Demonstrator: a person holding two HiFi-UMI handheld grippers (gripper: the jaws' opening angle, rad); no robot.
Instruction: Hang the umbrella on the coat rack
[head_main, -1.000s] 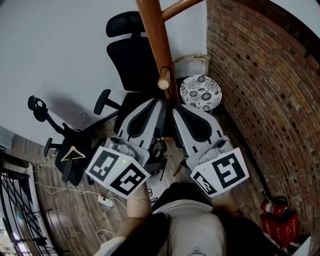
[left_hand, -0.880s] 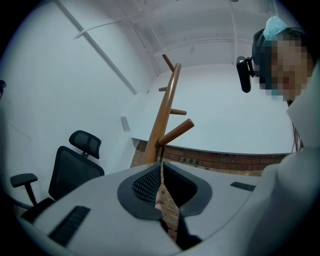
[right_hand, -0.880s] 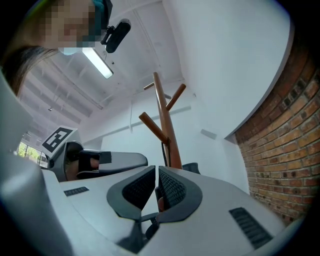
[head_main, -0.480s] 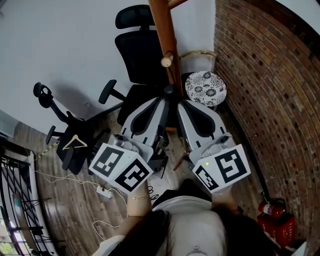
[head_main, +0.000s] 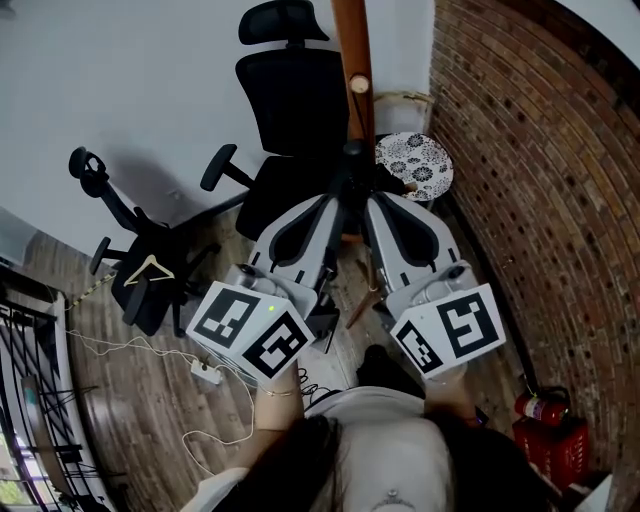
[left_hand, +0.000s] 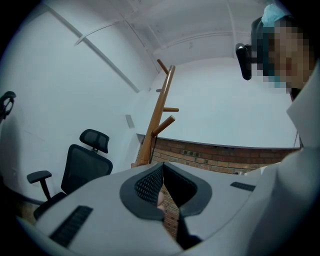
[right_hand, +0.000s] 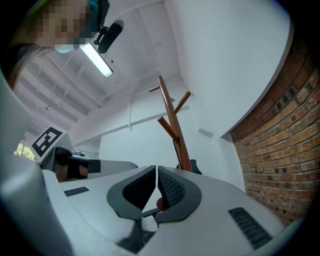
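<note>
The umbrella (head_main: 352, 150), clamped in the closed left tool (head_main: 335, 200) and right tool (head_main: 371, 200), should be lifted squarely over the coat rack (head_main: 352, 40) peg.

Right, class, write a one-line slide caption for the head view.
Left claw and right claw point side by side at the wooden coat rack, black office chair beside it, brick wall alongside.

Head view looks steeply down; gripper views angle up; coat rack (head_main: 352, 50) shared
</note>
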